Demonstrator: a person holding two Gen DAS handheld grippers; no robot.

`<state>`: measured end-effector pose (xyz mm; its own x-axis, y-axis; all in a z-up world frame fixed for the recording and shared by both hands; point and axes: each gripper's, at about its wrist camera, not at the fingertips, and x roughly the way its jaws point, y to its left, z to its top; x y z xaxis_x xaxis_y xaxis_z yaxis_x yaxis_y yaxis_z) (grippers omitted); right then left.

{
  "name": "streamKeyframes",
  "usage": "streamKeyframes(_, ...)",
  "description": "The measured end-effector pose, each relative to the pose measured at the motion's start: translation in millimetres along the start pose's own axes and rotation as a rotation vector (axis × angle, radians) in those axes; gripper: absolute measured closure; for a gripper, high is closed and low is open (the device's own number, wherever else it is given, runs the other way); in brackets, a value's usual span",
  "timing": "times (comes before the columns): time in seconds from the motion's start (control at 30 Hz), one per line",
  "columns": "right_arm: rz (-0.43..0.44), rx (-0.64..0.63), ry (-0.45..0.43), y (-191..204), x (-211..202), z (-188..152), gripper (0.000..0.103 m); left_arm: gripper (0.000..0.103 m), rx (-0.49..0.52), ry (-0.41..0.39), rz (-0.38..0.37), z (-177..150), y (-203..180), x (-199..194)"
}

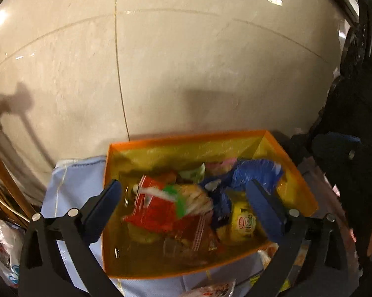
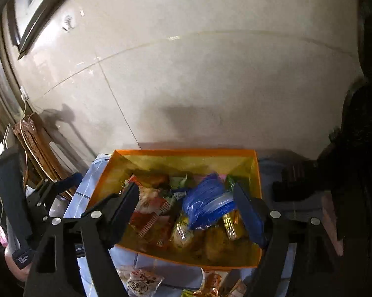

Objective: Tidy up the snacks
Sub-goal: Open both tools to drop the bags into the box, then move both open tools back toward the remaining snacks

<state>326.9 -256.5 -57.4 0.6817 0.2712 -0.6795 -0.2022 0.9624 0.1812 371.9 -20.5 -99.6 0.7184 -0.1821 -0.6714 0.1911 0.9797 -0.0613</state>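
- Snacks (image 1: 186,205) fill orange box (image 1: 186,138), lower centre of both views; blue wrapper (image 2: 208,203) on top, right of centre.
- Box sits on pale blue cloth (image 1: 72,180).
- Left gripper (image 1: 193,205) spread wide over box, holding nothing.
- Right gripper (image 2: 188,208) likewise wide open, empty.
- Loose packet (image 2: 141,282) on cloth, bottom edge.

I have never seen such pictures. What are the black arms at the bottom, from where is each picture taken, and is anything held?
A person holds a two-finger gripper in each hand; each carries a wide-angle camera looking forward along its fingers. One picture comes from the left gripper, the other from the right gripper. Both hang open above an orange box of wrapped snacks, including a blue packet, and hold nothing. The box stands on a light blue cloth. More snack packets lie on the cloth in front of the box.
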Motion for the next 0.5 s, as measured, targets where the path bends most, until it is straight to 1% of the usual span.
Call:
streamKeyframes(0.03,-0.003,0.017,0.011,-5,1,-6,0.024,0.004,-0.001,0.007,0.01,-6,3,1)
streamKeyframes(0.13,-0.01,0.044,0.022,-11,-4,-20,0.024,0.004,-0.043,0.024,0.002,-19,14,-2)
streamKeyframes(0.27,-0.022,0.057,0.032,-11,-23,-47,0.024,0.004,-0.052,0.029,-0.01,-39,18,-20)
streamKeyframes(0.33,-0.054,0.063,0.042,-10,-33,-69,0.02,0.004,-0.037,0.03,-0.02,-56,16,-34)
streamKeyframes(0.4,-0.115,0.073,0.061,-8,-45,-101,0.011,0.004,-0.016,0.044,-0.031,-78,12,-48)
streamKeyframes(0.43,-0.136,0.077,0.067,-9,-50,-114,0.01,0.004,-0.001,0.056,-0.038,-96,9,-55)
streamKeyframes(0.5,-0.202,0.095,0.099,-12,-59,-160,0.005,0.004,0.016,0.086,-0.043,-128,6,-65)
